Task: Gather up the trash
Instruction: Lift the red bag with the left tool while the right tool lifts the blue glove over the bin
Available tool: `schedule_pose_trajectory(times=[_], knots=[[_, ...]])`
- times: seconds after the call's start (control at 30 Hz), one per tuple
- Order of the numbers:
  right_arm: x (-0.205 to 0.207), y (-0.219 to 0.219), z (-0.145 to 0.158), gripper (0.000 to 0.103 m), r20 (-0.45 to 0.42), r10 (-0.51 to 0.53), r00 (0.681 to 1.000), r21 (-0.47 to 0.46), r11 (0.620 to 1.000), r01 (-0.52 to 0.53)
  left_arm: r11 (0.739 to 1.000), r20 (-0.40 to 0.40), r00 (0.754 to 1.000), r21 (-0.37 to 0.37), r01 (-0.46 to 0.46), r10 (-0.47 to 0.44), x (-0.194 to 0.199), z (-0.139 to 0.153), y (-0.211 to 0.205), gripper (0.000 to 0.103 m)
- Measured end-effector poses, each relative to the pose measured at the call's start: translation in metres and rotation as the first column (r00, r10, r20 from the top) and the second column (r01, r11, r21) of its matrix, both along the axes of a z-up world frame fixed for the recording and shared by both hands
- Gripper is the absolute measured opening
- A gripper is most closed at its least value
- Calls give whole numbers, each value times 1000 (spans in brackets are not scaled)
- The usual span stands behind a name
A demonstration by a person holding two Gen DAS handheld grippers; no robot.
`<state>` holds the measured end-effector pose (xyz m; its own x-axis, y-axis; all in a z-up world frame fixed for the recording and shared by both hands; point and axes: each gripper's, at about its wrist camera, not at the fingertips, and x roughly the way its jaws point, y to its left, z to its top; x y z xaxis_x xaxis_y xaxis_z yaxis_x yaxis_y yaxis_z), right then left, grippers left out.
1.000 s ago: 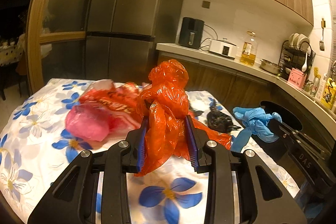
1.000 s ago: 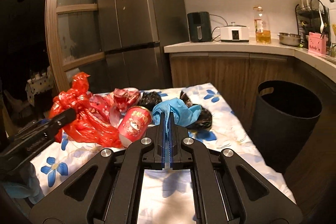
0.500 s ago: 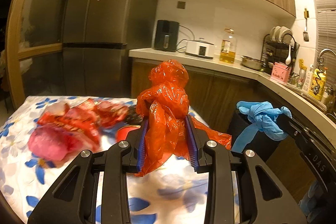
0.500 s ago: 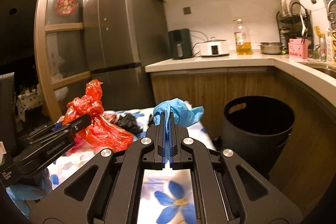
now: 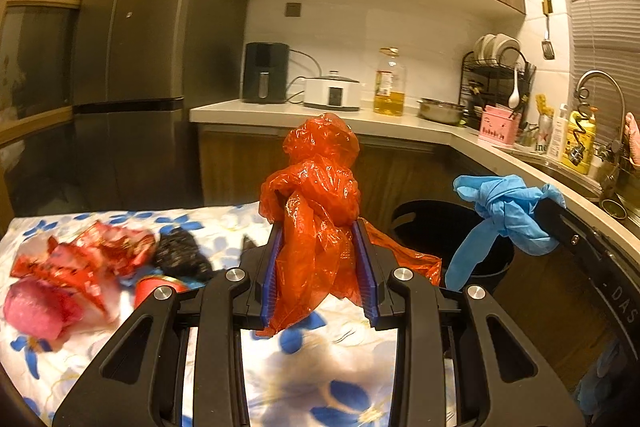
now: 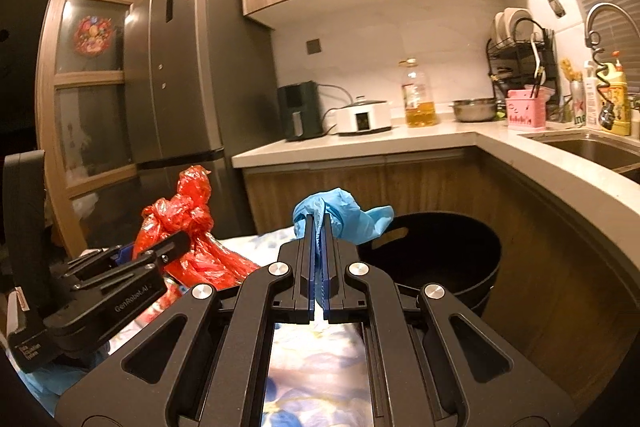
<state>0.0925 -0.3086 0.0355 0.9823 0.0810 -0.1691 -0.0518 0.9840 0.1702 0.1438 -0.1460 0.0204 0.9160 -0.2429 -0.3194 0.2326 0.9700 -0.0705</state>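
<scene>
2 pieces of trash are off the surface [image 5: 224,223] and in transit, neither yet dropped. The left claw [image 5: 318,267] is part-closed, its blue pads pressing both sides of a knotted red plastic bag [image 5: 316,187], which stands up above the fingers and trails a loose tail below them. The right claw [image 6: 319,259] is pinched nearly flat on a crumpled blue glove [image 6: 340,213], most of which bulges out past the fingertips.

The black bin [image 6: 436,259] stands on the floor just beyond the far end of the surface, below the kitchen worktop. From the right wrist view the glove hangs near the bin's near rim; from the left wrist view the red bag is closer to the surface's end than to the bin's mouth. What shows of the bin's inside is dark, and I cannot tell whether anything lies in it.

More remains on the surface, further from the bin than the 2 held pieces: red wrappers [image 5: 92,255], a pink wad [image 5: 38,311], a black crumpled bag [image 5: 180,259] and a red cup [image 5: 160,287]. Judging from that, the task is in its early or middle part: 2 drops are pending, then at least 4 more pickups.
</scene>
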Motion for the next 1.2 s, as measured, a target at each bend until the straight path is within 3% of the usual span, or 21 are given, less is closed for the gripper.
schedule_pose_trajectory(times=[0.63,1.2], knots=[[24,-72,12,2,44,-168,985,-4,986,169,992,23,992,13,126,-126,45,14,-84,33],[61,-107,12,2,23,-184,983,23,983,183,983,-14,983,5,184,-184,90,4,-137,33]])
